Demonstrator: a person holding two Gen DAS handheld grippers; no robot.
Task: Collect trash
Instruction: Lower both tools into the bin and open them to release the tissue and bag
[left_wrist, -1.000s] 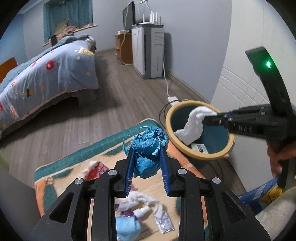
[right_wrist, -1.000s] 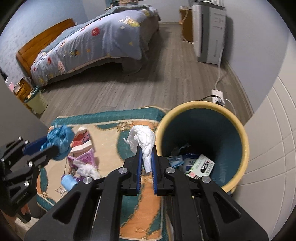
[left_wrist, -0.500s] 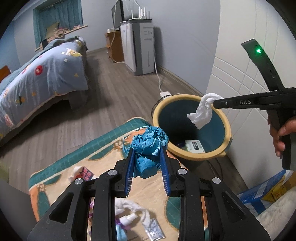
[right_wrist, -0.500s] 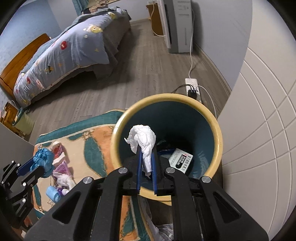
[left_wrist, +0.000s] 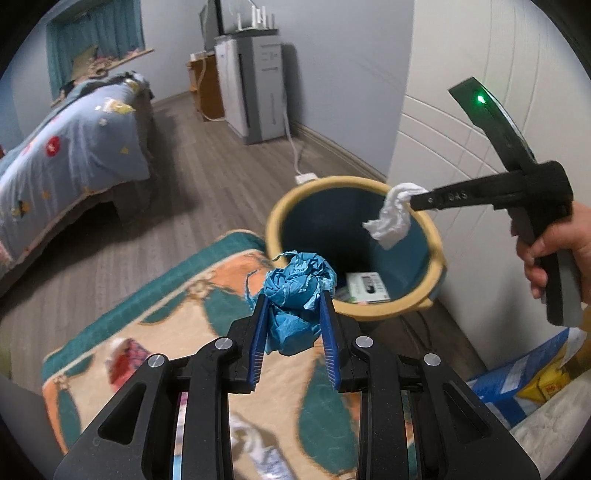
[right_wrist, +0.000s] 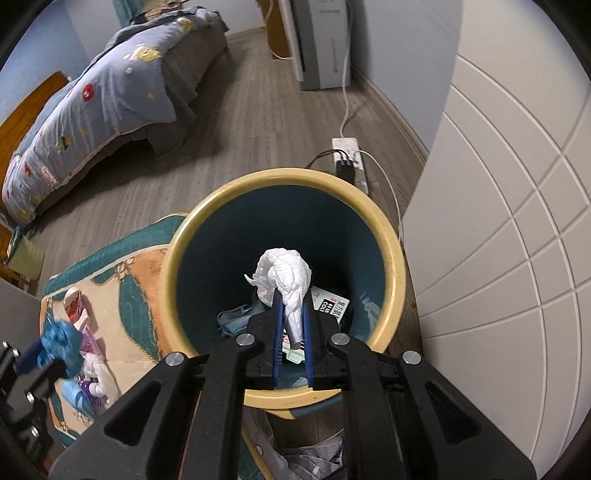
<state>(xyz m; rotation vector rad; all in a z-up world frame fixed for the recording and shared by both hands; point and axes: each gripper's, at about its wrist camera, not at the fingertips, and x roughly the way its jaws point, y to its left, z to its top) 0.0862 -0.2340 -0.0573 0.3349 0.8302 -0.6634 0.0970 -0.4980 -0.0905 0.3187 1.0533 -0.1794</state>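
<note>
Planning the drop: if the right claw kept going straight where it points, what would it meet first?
Probably the trash at the bottom of the yellow-rimmed teal bin: the right claw, shut on crumpled white tissue, points into its mouth. Depth is unclear.

Grey wood-plank floor (right_wrist: 236, 122) carries a patterned rug (left_wrist: 207, 295) in teal, orange and cream, a yellow-rimmed teal bin (right_wrist: 388, 236) just off the rug's far corner, and a white power strip (right_wrist: 349, 155) beyond the bin; small wrappers (right_wrist: 75, 306) lie on the rug's left edge
</note>
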